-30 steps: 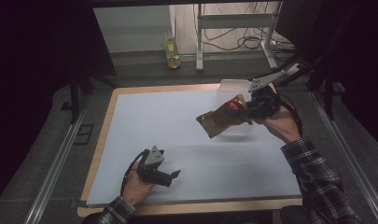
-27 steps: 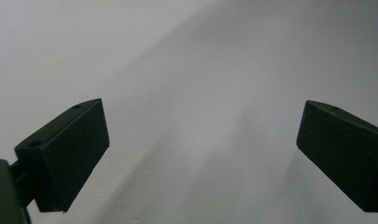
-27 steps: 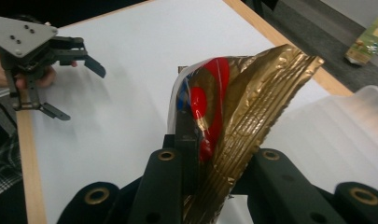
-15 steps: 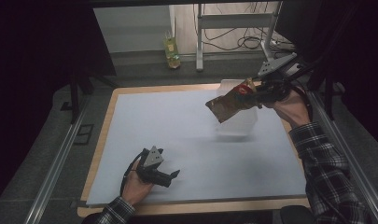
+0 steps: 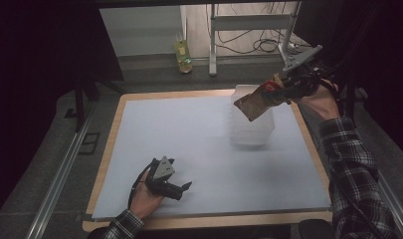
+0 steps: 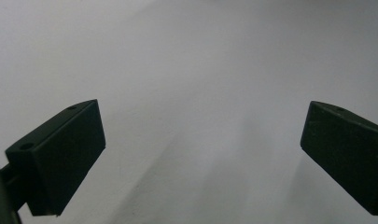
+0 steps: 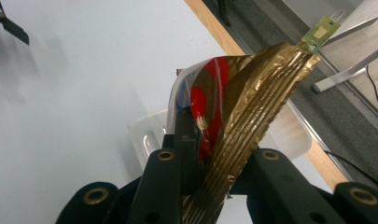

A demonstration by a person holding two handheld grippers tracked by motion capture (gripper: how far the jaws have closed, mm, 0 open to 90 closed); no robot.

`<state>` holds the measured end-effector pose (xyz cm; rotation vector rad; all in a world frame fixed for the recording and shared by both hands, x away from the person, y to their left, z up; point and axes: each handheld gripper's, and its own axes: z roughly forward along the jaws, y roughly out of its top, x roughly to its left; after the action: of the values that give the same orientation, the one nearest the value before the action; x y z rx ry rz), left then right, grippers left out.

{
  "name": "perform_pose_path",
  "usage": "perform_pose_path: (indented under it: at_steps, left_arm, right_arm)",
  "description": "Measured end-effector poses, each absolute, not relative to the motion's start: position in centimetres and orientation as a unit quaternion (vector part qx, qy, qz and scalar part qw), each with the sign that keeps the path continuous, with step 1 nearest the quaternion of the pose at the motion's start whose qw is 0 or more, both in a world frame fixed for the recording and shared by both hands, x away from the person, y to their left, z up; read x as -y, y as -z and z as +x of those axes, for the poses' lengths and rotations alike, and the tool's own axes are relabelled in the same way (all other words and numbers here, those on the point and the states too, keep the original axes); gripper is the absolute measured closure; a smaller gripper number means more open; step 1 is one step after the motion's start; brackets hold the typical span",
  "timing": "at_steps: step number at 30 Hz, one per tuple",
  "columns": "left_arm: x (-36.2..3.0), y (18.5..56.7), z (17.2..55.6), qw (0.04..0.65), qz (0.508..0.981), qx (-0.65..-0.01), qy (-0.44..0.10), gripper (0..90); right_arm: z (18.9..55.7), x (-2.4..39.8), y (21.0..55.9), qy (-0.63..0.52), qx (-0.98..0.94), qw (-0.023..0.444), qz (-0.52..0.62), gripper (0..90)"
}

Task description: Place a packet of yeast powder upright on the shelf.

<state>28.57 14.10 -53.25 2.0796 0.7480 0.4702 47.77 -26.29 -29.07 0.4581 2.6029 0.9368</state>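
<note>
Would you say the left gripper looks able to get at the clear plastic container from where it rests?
Probably yes: the left gripper is open, and bare mat lies between it and the clear plastic container.

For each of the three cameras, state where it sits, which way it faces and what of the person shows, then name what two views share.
High view: above the person's side, facing forward and down at the white table mat; both forearms, left tool, right tool.
Left gripper view: on the left tool, facing the mat between open jaws.
Right gripper view: on the right tool, clamping the crinkled gold-and-red foil packet.
Shared: packet and clear plastic container, high and right views.
</note>
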Motion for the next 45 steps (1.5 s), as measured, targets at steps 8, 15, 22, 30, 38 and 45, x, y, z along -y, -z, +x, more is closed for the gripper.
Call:
perform_pose_path:
  at_steps: [8, 15, 22, 30, 38, 45]
  left_arm:
    - [-14.1, 53.3, 28.5, 0.425, 0.834, -0.297, -0.191, 0.1]
    - [-14.1, 53.3, 28.5, 0.426, 0.833, -0.298, -0.189, 0.0]
    - [-14.1, 53.3, 28.5, 0.425, 0.834, -0.297, -0.189, 0.0]
    - [-14.1, 53.3, 28.5, 0.423, 0.836, -0.296, -0.188, 0.0]
    - [-14.1, 53.3, 28.4, 0.423, 0.836, -0.296, -0.188, 0.0]
    - [-14.1, 53.5, 28.5, 0.421, 0.837, -0.296, -0.185, 0.0]
  right_arm:
    - [49.5, 27.1, 30.1, -0.307, -0.921, 0.182, 0.155, 78.6]
    - [50.4, 27.2, 31.0, -0.291, -0.93, 0.175, 0.142, 78.6]
    - [51.0, 27.1, 31.8, -0.285, -0.936, 0.165, 0.123, 78.8]
    - [51.2, 26.4, 32.0, -0.273, -0.945, 0.157, 0.094, 79.2]
    - [52.1, 24.4, 34.5, -0.211, -0.965, 0.139, 0.075, 79.3]
    - [53.2, 24.0, 35.6, -0.203, -0.966, 0.131, 0.094, 79.2]
